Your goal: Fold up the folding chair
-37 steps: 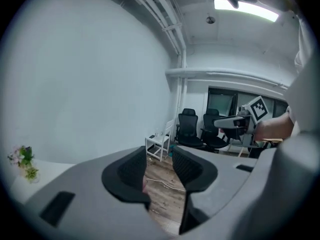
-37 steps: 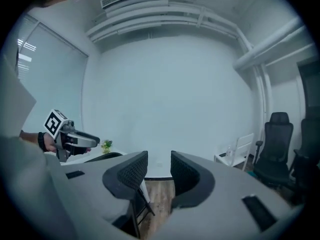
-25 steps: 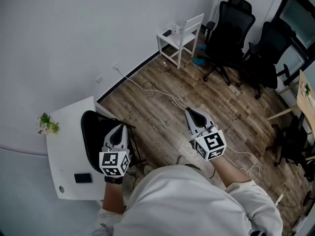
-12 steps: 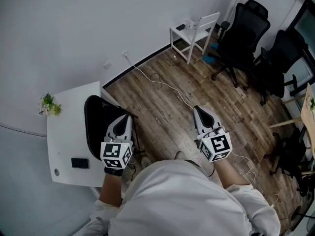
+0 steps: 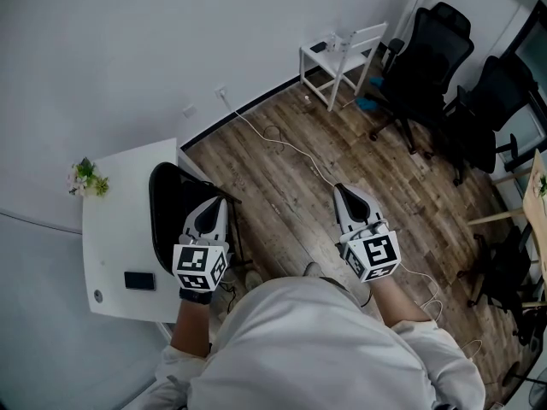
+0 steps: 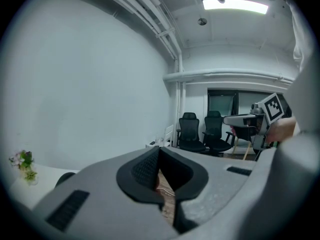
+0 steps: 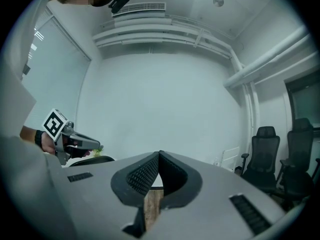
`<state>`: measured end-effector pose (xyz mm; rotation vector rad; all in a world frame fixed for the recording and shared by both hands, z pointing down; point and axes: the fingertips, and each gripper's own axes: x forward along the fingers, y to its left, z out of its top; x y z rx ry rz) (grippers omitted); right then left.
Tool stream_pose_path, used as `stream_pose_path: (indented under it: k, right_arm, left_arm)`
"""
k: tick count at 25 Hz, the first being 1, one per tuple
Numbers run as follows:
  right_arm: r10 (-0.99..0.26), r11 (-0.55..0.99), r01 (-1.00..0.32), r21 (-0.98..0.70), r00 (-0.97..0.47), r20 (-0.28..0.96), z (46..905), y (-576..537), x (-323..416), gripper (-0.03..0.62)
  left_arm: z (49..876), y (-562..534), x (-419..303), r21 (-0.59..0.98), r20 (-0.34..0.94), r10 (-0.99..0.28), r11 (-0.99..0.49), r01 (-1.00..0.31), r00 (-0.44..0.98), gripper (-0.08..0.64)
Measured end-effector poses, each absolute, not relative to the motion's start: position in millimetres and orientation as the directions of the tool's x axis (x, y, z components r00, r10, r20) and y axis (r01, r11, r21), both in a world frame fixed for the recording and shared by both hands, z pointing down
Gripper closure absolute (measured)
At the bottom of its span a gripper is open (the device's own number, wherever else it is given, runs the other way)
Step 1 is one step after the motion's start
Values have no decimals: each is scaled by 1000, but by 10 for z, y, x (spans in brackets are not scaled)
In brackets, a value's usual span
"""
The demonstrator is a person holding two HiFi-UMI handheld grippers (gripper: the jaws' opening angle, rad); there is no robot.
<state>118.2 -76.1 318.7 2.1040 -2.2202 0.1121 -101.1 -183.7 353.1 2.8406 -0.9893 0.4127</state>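
Holding both tongs pinched together, empty | left tongs (image 5: 213,207) near black folding chair (image 5: 167,216), standing just beside white worktop (image 5: 120,220) | right tongs (image 5: 345,194) over wood-plank floor (image 5: 282,186) | I see phone (image 5: 138,281) and flowers (image 5: 86,178) on worktop | black office chairs (image 5: 432,49) along far wall

A white bench (image 5: 120,237) stands against the wall. On it are a small sprig of flowers (image 5: 85,178) at the far corner, a dark flat phone (image 5: 139,281) near the front edge and, beside that, a tiny round thing (image 5: 97,296) (too small to identify). The wood-plank floor (image 5: 291,203) carries a black chair (image 5: 167,216) just beside the bench, a white cable (image 5: 286,149) running out from the wall, a white chair (image 5: 340,54) by the wall, and two black office chairs (image 5: 432,54) near it.
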Motion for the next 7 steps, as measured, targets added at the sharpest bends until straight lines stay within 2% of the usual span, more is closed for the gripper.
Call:
stream_pose_path:
  k: [7]
  right_arm:
    - [-991, 55, -998, 3, -54, 120, 3183, -788, 1199, 575]
  left_arm:
    - [3508, -1868, -995, 17, 293, -592, -782, -623, 751, 551]
